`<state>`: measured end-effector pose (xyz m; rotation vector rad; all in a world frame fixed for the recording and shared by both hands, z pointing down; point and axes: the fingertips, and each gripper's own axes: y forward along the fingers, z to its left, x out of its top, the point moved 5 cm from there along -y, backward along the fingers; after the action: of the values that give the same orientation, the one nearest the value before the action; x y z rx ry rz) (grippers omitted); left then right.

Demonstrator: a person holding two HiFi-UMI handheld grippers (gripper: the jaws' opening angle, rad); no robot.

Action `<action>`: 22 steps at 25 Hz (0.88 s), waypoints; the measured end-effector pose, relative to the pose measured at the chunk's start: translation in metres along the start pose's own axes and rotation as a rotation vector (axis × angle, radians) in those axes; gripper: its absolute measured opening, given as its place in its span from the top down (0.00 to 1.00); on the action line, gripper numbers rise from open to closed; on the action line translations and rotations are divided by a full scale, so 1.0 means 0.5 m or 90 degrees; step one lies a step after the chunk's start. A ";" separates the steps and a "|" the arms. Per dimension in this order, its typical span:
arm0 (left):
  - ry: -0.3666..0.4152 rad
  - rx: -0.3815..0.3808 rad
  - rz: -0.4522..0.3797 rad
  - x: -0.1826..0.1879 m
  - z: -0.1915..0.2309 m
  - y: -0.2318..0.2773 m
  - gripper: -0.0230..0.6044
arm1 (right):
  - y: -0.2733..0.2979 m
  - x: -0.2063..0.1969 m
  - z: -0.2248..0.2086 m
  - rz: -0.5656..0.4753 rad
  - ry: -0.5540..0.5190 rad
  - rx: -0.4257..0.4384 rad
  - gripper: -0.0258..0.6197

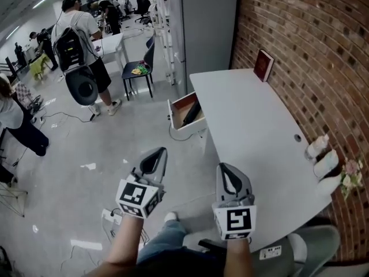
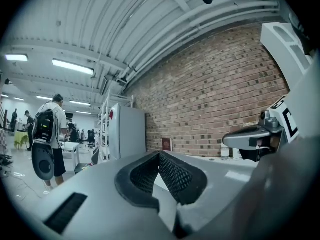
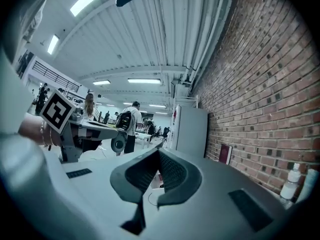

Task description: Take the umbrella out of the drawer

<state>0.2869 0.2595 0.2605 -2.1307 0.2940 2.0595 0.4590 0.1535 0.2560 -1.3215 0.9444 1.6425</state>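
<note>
A drawer (image 1: 180, 106) stands pulled out from the left side of the white table (image 1: 253, 131). Inside it lies a dark folded umbrella (image 1: 192, 113). Both grippers are held level over the floor, well short of the drawer. My left gripper (image 1: 163, 149) is shut with nothing between its jaws and points toward the drawer. My right gripper (image 1: 221, 165) hangs beside the table's edge, also shut and empty. In the left gripper view the left gripper (image 2: 159, 154) shows its ribbed pads meeting at the tip. The right gripper (image 3: 159, 151) looks the same in its own view.
A red book (image 1: 263, 65) leans on the brick wall at the table's far end. Bottles (image 1: 317, 146) and flowers (image 1: 350, 175) stand at its right edge. A grey cabinet (image 1: 204, 27) rises behind the table. People, a chair (image 1: 137, 71) and floor cables (image 1: 109, 217) are at left.
</note>
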 end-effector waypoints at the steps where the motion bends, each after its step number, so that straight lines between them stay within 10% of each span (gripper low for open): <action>1: -0.004 -0.001 0.002 -0.004 0.027 0.013 0.97 | 0.028 0.001 0.009 0.002 -0.005 0.001 0.98; 22: -0.044 -0.046 0.041 -0.082 0.409 0.188 0.97 | 0.417 -0.015 0.121 0.069 -0.001 -0.046 0.98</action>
<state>0.0639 0.2213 0.2957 -2.1114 0.2878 2.2070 0.2460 0.1257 0.2872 -1.3370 0.9797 1.7740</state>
